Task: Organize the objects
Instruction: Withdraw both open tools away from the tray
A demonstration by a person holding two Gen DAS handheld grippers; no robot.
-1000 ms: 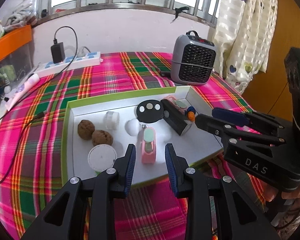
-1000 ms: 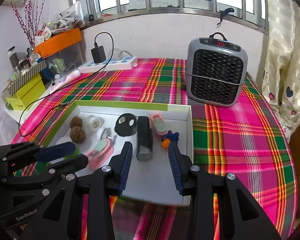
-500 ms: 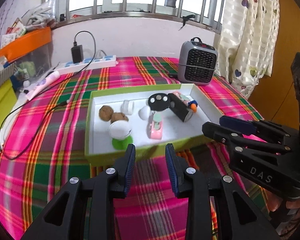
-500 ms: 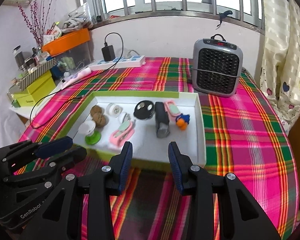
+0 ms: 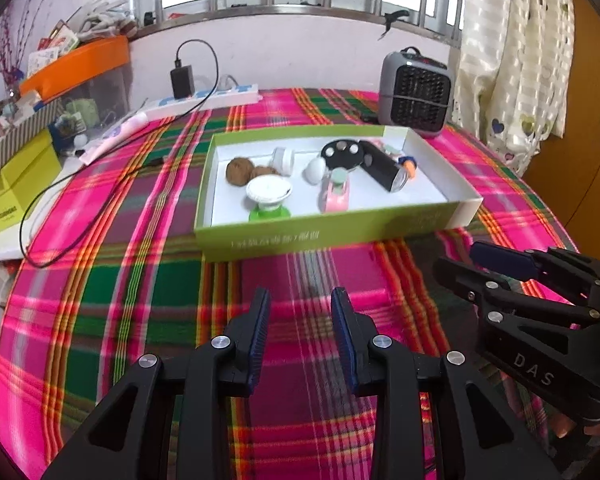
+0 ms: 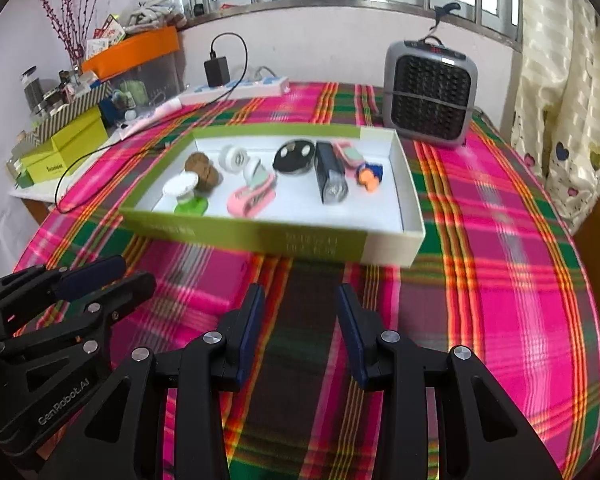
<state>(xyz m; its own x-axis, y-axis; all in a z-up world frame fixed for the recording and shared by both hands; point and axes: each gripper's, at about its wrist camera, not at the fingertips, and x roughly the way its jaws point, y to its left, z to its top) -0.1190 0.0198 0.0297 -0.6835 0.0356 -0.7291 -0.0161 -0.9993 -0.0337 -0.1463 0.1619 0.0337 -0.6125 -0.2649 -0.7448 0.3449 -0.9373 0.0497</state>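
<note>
**Two empty grippers poised before a filled box on a plaid-covered table**

The plaid tablecloth (image 6: 500, 240), in pink, green and orange, covers the table to its curved near and right edges; a broad bare stretch of it lies between the box and both grippers, and another lies right of the box. The green-sided cardboard box (image 6: 284, 236), white inside, sits mid-table with its long near wall facing the grippers; pale print on that wall is too blurred to read. Behind the box's far right corner stands a grey fan heater (image 6: 430, 96) with a red display that cannot be read. Left of the box, at the table's left edge, lies a yellow-green carton (image 5: 12, 196) bearing a small dark word, illegible. Behind the box, by the wall, a white power strip (image 5: 208, 96) carries a black charger (image 5: 182, 80) whose cable loops over the cloth left of the box.

Inside the box, left to right: two walnuts (image 6: 202, 168), a white-topped green stand (image 5: 268, 198), a white tape roll (image 6: 234, 157), a pink stapler (image 6: 252, 196), a black disc (image 6: 294, 156), a black flashlight (image 6: 330, 176) and an orange-and-blue toy (image 6: 368, 174).

The left gripper (image 5: 300, 320), marked "GenRobot.AI", stands open and empty in front of the box. The right gripper (image 6: 300, 316), marked "DAS", has just been opening, nothing between its jaws, also in front of the box.
</note>
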